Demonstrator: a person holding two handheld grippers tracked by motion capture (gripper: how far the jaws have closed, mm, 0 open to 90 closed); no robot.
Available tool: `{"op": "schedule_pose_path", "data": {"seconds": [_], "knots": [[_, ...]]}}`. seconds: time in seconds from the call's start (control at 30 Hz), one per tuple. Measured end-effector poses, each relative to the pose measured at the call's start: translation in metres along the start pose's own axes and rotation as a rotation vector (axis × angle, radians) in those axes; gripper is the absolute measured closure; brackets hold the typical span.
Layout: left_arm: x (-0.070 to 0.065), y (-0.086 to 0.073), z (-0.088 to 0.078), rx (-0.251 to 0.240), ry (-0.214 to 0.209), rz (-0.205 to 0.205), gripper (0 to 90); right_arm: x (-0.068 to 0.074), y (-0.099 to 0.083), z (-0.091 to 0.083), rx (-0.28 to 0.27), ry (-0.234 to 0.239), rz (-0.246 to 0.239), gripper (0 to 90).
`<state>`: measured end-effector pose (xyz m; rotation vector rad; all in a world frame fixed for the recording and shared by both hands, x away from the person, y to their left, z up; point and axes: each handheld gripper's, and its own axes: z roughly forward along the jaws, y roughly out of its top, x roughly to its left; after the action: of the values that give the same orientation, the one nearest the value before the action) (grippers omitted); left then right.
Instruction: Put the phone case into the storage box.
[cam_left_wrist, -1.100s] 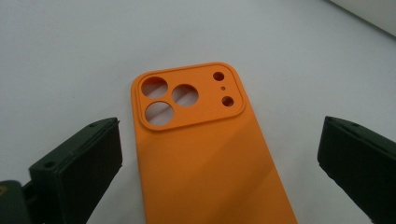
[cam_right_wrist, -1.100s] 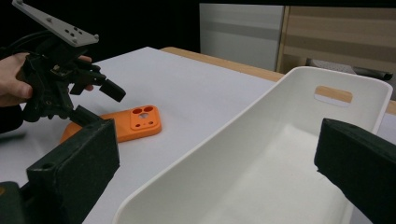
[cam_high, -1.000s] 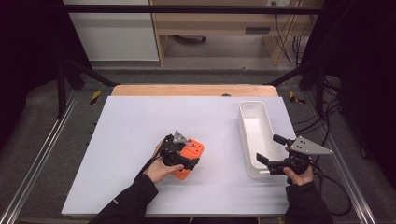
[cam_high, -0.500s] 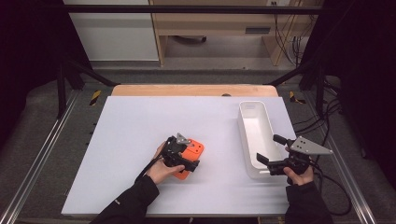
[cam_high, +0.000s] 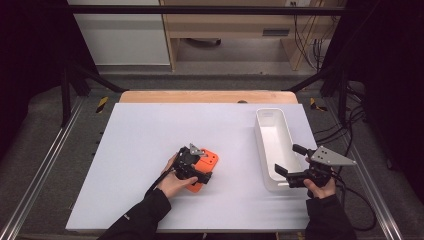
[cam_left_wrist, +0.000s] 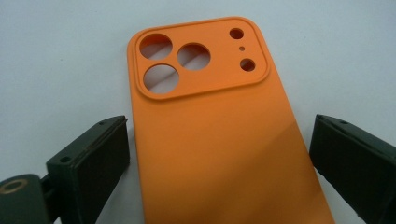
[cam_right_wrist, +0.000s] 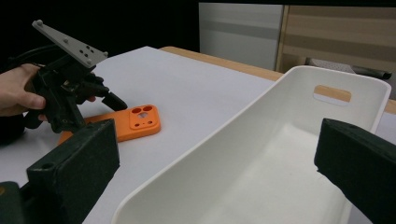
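Under left claw (cam_high: 200, 176) | orange phone case (cam_high: 206, 161) half hidden | jaws closing, untouched

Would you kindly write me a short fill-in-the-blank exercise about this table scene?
1. The phone case between the left gripper's jaws is ____ in colour.
2. The right gripper is held at the near end of the white ____.
3. The case's camera cutout has ____ large round holes.
4. The bin holds ____.

Missing words: orange; bin; three; nothing

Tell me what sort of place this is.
Probably a lab recording station: a white table framed by metal rails, cables on the floor, and a hand-held claw over an orange phone case.
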<state>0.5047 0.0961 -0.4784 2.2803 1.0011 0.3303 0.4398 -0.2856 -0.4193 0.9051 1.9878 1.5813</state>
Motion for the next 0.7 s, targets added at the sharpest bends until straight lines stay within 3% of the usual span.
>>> {"op": "schedule_pose_path", "data": {"seconds": [0.17, 0.7], "knots": [[-0.0032, -0.0009, 0.001, -0.003, 0.026, 0.015, 6.7, -0.0001, 0.0001, -0.0002, -0.001, -0.001, 0.001, 0.4], [-0.0047, -0.0038, 0.0015, -0.02, 0.04, 0.017, 6.4, 0.0, 0.0002, -0.0004, -0.002, -0.002, 0.002, 0.4]]}}
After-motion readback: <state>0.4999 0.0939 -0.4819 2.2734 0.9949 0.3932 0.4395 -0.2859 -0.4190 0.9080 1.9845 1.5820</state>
